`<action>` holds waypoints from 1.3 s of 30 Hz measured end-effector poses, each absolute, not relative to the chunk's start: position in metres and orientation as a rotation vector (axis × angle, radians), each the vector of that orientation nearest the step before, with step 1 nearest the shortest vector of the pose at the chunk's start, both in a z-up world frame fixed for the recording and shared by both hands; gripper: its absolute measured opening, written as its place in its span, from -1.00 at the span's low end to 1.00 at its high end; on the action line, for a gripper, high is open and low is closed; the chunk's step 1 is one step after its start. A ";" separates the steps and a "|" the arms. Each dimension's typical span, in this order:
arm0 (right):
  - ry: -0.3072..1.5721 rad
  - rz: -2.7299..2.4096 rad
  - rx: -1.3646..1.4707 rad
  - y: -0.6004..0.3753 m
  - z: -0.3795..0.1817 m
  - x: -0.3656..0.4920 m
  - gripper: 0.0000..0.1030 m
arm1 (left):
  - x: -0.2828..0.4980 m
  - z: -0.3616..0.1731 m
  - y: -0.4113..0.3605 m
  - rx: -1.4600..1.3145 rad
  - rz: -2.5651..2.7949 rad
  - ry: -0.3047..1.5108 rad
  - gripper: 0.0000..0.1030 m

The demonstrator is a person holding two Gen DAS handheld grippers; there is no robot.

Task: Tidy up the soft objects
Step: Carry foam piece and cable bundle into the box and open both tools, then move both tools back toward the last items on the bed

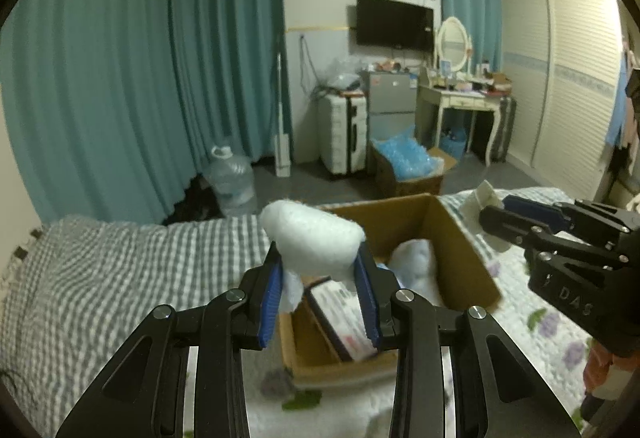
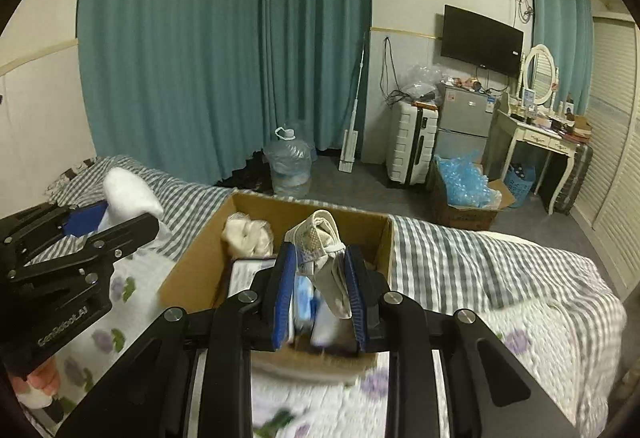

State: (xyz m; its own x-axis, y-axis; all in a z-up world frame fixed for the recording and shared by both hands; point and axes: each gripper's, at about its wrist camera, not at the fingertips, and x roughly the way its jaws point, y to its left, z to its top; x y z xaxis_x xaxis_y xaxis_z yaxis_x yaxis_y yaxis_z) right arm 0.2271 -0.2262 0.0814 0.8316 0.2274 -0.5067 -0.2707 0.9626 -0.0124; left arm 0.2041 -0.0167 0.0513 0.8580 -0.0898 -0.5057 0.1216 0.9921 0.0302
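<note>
An open cardboard box (image 1: pixel 460 238) stands on the bed; it also shows in the right wrist view (image 2: pixel 200 266). My left gripper (image 1: pixel 322 290) is shut on a white fluffy soft piece (image 1: pixel 312 238) and holds it above the box's left side. My right gripper (image 2: pixel 320 294) is shut on a beige and white cloth item (image 2: pixel 324 250) over the box's near edge. In the left wrist view the right gripper (image 1: pixel 492 213) is at the right of the box. Inside the box lie a white soft lump (image 2: pixel 248 236) and a flat printed package (image 1: pixel 344 314).
The bed has a grey checked sheet (image 1: pixel 120 270) and a floral quilt (image 2: pixel 540 338). Beyond it are teal curtains (image 2: pixel 224 37), a water jug (image 2: pixel 290 165), a white suitcase (image 2: pixel 412 145), a floor box of blue plastic (image 2: pixel 464 189) and a dressing table (image 2: pixel 536 141).
</note>
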 end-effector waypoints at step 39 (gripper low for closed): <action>0.325 0.184 -0.053 -0.259 0.201 0.136 0.95 | 0.135 0.140 -0.013 0.113 -0.117 0.314 0.64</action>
